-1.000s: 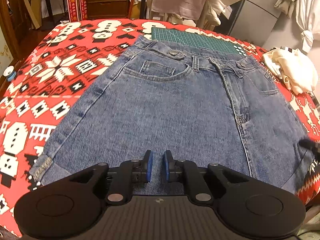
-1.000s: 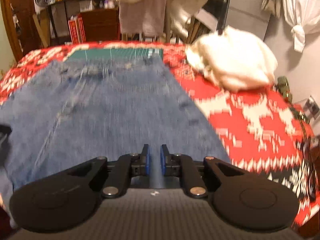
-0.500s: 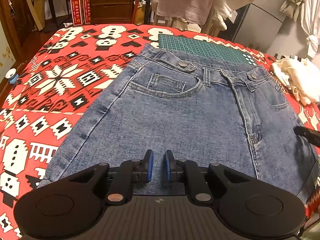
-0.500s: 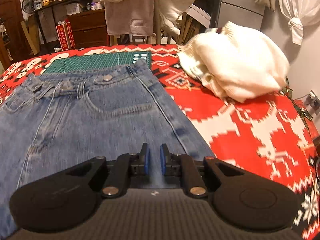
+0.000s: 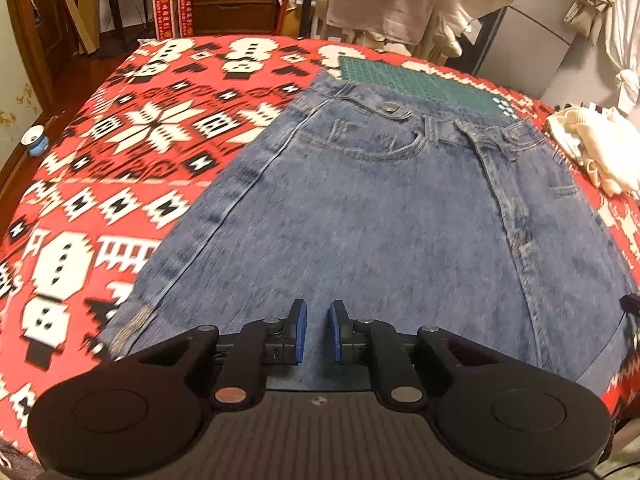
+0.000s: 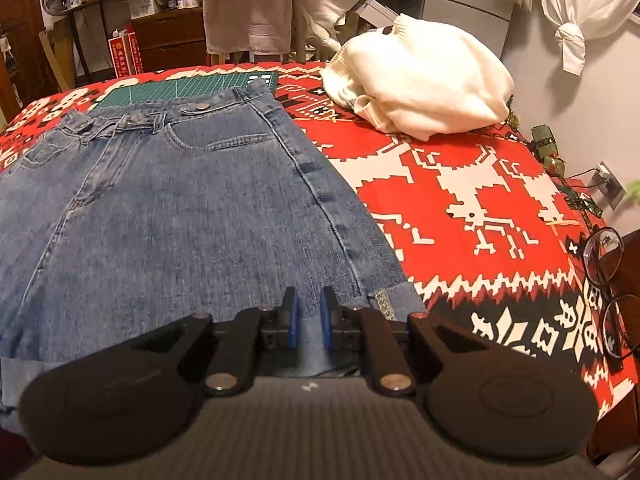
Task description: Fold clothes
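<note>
Over the denim shorts (image 5: 360,220), both grippers' jaws stand slightly parted, gripping nothing.

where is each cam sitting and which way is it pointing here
Left wrist: on the left gripper, at the denim shorts' near hem, left portion, facing the waistband; only its own open fingers show.
Right wrist: on the right gripper, at the hem's right corner, facing the same way; only its own open fingers show.
Shared: the shorts, green cutting mat, white sweater, red patterned cover.
</note>
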